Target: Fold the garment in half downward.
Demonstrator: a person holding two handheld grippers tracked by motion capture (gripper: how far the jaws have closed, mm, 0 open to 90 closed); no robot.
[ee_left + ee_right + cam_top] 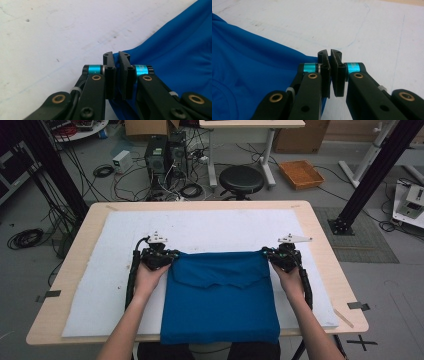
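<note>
- Grippers, two: left gripper (172, 254) at the far-left corner of the blue cloth (220, 295), right gripper (266, 253) at its far-right corner; each is held in one hand, with a black cable trailing back along the forearm.
- Left gripper (117, 57), state: jaws clamped together on the edge of the blue cloth (180, 55), a thin fold of fabric pinched between the pads.
- Right gripper (329, 55), state: jaws clamped together on the corner of the blue cloth (254, 65), fabric caught between the pads.
- Hands, two: left hand (150, 272) and right hand (289, 277), forearms entering from the near edge.
- Blue cloth, one: folded into a rough square, lying flat at the centre of the white mat (100, 285); its far edge is stretched straight between the two grippers, its near edge hangs slightly past the near edge of the worktop (325, 240). A folded flap with a stepped edge lies across its far part.
- White mat, one: covers most of the worktop, marked with faint smudges and pencil lines.
- Worktop, one: light wood, rounded corners, with dark tape strips near its near-left and near-right corners.
- Floor beyond the far edge: one black round stool (241, 179); one orange tray (301, 174), contents too small to tell; one dark computer tower (157, 155) amid loose cables; one cardboard box (146, 127).
</note>
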